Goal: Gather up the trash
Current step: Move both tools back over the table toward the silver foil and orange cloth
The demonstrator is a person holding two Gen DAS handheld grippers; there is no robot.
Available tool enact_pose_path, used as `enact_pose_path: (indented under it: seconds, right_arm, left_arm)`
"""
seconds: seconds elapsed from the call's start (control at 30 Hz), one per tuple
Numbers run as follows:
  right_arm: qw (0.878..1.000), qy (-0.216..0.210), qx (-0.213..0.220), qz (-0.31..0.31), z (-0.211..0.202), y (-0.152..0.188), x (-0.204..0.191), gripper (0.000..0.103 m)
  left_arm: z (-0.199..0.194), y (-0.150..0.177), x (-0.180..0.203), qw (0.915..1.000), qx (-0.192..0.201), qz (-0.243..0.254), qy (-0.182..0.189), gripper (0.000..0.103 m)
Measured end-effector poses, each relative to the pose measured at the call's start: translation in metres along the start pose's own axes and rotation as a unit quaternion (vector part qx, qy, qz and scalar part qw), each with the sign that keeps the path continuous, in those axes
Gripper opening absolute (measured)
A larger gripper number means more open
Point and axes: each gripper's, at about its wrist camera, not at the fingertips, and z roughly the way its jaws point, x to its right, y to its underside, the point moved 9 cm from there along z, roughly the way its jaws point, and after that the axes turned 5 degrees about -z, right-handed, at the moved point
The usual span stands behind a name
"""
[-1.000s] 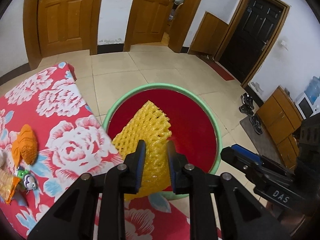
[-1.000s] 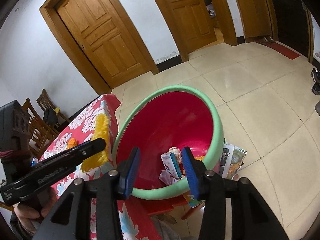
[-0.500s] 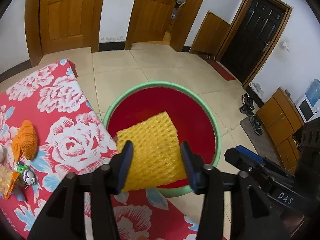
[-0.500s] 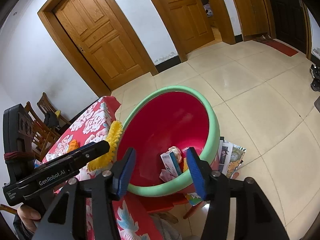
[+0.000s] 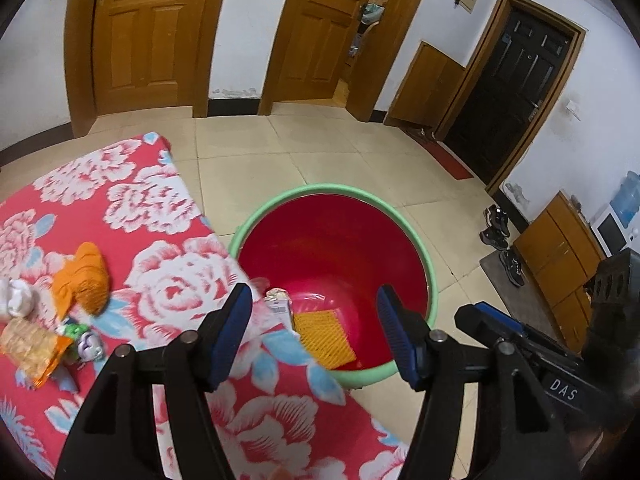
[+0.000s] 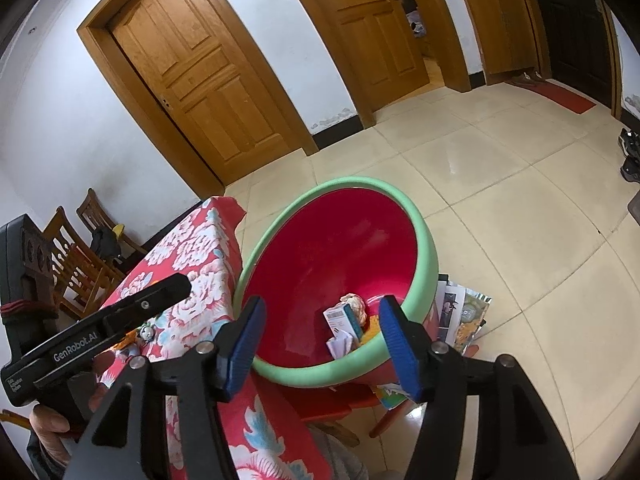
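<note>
A yellow foam net [image 5: 325, 336] lies loose on the bottom of the red basin with a green rim [image 5: 431, 280], beside a small carton [image 5: 278, 304]. My left gripper [image 5: 316, 330] hangs over the basin's near edge, its jaws opening with nothing between them. My right gripper [image 6: 322, 342] hovers over the same basin [image 6: 429, 264], its jaws also opening and empty. Below it lie a white and teal box [image 6: 340, 318] and crumpled paper [image 6: 354, 302]. On the floral tablecloth [image 5: 168, 292] at the left remain an orange foam net [image 5: 84, 276], a snack wrapper [image 5: 32, 346] and a small toy [image 5: 87, 345].
The basin rests on a red stool [image 6: 340, 400] beside the table, with magazines [image 6: 460, 314] under it. Wooden chairs [image 6: 80, 256] stand behind the table. Shoes [image 5: 498, 228] and a low cabinet [image 5: 560, 252] line the right wall. A hand [image 6: 48, 428] holds the left gripper.
My left gripper opened and let go of the yellow foam net, which dropped into the basin. The left gripper drew back a little. The right gripper's jaws spread wider.
</note>
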Motion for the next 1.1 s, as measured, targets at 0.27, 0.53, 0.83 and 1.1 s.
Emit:
enact_pose_path:
  seconds: [0.27, 0.53, 0.83, 1.1]
  right_arm:
    - [1.0, -0.015, -0.003, -0.009, -0.005, 0.005, -0.018, 0.067]
    - [0.999, -0.027, -0.012, -0.023, -0.005, 0.012, -0.039, 0.07]
    - [0.998, -0.035, -0.024, -0.037, -0.002, 0.02, -0.06, 0.071]
    - [0.997, -0.042, -0.034, -0.055, 0.0, 0.024, -0.083, 0.073]
  left_arm:
    - [-0.034, 0.0, -0.039, 0.9989, 0.015, -0.016, -0.042, 0.064]
    - [-0.071, -0.001, -0.095, 0.9942, 0.04, -0.046, -0.088, 0.064]
    - [-0.115, 0.013, -0.164, 0.9841, 0.055, -0.092, -0.142, 0.064]
    - [-0.149, 0.03, -0.223, 0.9709, 0.063, -0.132, -0.189, 0.064]
